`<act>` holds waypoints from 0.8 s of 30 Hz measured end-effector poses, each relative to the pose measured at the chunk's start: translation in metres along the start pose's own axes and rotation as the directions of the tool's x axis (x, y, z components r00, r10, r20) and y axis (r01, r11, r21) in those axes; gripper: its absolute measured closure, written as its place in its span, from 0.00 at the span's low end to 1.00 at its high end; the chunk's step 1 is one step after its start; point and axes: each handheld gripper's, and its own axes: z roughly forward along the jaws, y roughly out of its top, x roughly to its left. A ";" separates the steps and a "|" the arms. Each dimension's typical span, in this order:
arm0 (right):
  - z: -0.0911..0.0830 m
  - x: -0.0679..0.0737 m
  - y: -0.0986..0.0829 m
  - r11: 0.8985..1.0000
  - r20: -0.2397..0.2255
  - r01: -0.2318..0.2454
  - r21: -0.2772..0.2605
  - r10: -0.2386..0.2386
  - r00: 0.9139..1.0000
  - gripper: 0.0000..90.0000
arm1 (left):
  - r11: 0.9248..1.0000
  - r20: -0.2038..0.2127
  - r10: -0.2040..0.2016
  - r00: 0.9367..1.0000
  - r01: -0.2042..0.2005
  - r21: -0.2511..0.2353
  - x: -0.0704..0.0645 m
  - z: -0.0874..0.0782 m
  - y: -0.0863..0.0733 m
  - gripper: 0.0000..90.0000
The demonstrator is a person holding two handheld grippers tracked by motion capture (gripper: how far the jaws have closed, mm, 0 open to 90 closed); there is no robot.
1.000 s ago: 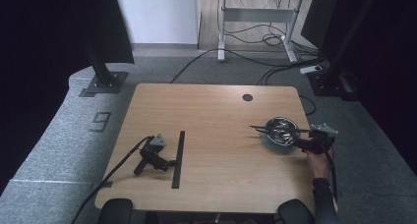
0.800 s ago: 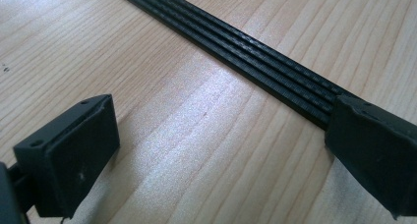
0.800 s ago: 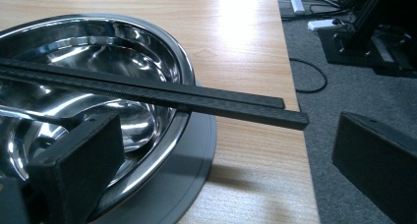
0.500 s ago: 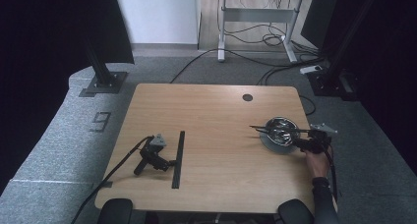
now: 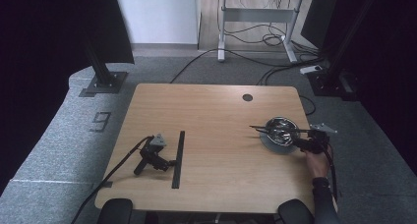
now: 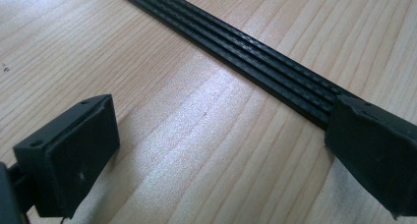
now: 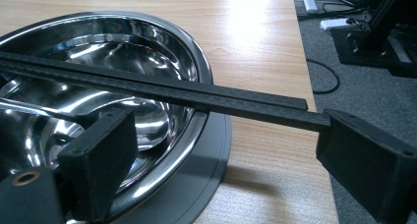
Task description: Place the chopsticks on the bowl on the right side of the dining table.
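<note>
While the right tool (image 5: 301, 142) gapes at the bowl (image 5: 280, 130) near the table (image 5: 211, 116) edge, left tool (image 5: 169, 162) lies released, middle bare.

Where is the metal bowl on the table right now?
In the high view, the metal bowl sits on a grey round mat near the table's right edge, with black chopsticks across its rim and the right gripper open right beside it.

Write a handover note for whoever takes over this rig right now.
Left hand-held gripper: lying on the table, jaws open, beside the black strip.
Right hand-held gripper: held in the hand, jaws open at the steel bowl, gripping nothing.
Black chopsticks lie across the bowl's rim; the bowl sits on a grey plate.
Likely left: grasp the chopsticks. The strip is untouched.
</note>
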 end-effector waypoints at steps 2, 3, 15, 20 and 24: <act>0.000 0.000 0.000 1.000 -0.002 0.002 0.000 -0.002 1.000 0.12 | 1.000 0.001 0.000 1.000 0.000 -0.001 0.000 0.000 0.000 0.00; -0.001 0.000 0.000 1.000 -0.003 0.004 0.001 -0.004 1.000 0.12 | 1.000 0.000 0.000 1.000 0.000 0.000 0.000 0.000 0.000 0.00; -0.004 0.002 0.001 1.000 0.017 0.018 -0.003 -0.017 1.000 0.15 | 1.000 0.000 0.000 1.000 0.000 -0.001 0.000 0.000 0.000 0.00; -0.006 0.003 0.001 1.000 0.015 0.019 -0.002 -0.019 1.000 0.17 | 1.000 0.001 0.000 1.000 0.000 -0.001 0.000 0.000 0.000 0.00; -0.006 0.004 0.001 1.000 0.010 0.022 -0.002 -0.022 1.000 0.18 | 1.000 0.001 0.000 1.000 0.000 -0.001 0.000 0.000 0.000 0.00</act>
